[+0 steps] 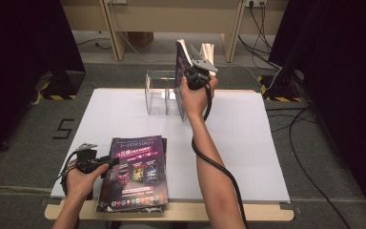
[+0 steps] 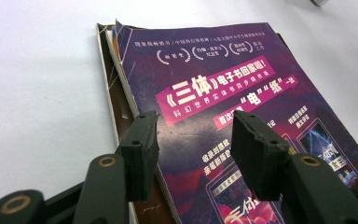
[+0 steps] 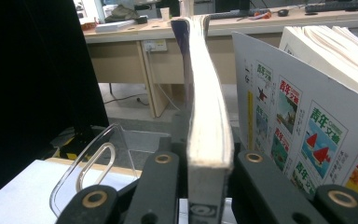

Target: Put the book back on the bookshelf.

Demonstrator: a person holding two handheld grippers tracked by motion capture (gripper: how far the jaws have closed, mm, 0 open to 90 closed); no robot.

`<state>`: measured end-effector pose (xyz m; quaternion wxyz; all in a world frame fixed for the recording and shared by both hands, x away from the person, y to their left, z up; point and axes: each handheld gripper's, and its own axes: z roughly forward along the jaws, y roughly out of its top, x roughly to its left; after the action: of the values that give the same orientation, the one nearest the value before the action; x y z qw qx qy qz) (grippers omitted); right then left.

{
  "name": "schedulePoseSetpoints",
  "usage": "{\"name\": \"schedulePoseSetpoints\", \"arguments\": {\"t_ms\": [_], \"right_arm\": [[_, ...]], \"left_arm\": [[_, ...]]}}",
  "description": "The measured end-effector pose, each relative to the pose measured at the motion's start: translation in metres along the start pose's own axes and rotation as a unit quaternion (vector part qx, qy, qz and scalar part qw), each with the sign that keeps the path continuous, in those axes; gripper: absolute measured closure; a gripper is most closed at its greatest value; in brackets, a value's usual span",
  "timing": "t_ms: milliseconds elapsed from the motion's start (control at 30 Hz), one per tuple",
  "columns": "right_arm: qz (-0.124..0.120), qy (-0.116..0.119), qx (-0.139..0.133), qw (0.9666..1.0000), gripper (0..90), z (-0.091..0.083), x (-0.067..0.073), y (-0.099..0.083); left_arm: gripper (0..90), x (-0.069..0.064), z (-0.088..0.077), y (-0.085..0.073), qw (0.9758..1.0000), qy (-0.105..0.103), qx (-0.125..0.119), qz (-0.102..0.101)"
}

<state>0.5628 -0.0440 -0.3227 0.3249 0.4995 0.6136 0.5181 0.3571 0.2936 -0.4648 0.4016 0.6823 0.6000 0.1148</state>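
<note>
A stack of purple-covered magazines lies flat at the table's near edge. My left gripper is at the stack's left side, its jaws open just above the top cover with nothing pinched. My right gripper is raised over the far side of the table, shut on the edge of a thick magazine held upright. Just below and beside it stands a clear acrylic holder. Another magazine with a white illustrated cover stands to the right of the held one.
The white table top has bare room to the right of the right arm and around the holder. The right gripper's cable trails along the forearm. Beyond the table are wooden desk legs, floor cables and black curtains on both sides.
</note>
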Motion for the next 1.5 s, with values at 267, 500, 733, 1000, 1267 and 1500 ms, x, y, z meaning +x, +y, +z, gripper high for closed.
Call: {"name": "schedulePoseSetpoints", "arguments": {"t_ms": [267,500,733,1000,1267,1500], "right_arm": [[-0.002,-0.004,0.006,1.0,83.1,0.006,0.0,-0.004],[0.001,-0.006,0.005,1.0,83.1,0.01,-0.001,-0.006],[-0.005,-0.011,0.003,0.9999,82.8,0.011,0.0,-0.006],[-0.019,-0.013,0.014,0.9996,77.3,0.009,-0.001,-0.005],[-0.021,-0.004,0.021,0.9996,70.6,0.004,-0.002,-0.007],[-0.02,-0.002,0.03,0.9994,69.0,-0.003,0.001,-0.01]], "left_arm": [[50.4,0.0,0.0,0.0,1.0,0.0,-0.001,-0.002],[50.4,0.001,-0.001,0.0,1.0,0.0,0.001,-0.001],[50.4,0.001,-0.001,0.0,1.0,0.0,0.002,0.0],[50.3,-0.001,0.001,-0.001,1.0,-0.002,0.001,0.003],[50.3,-0.003,0.002,-0.001,1.0,-0.001,0.004,0.005],[50.3,-0.004,0.002,-0.001,1.0,-0.003,0.006,0.006]]}}
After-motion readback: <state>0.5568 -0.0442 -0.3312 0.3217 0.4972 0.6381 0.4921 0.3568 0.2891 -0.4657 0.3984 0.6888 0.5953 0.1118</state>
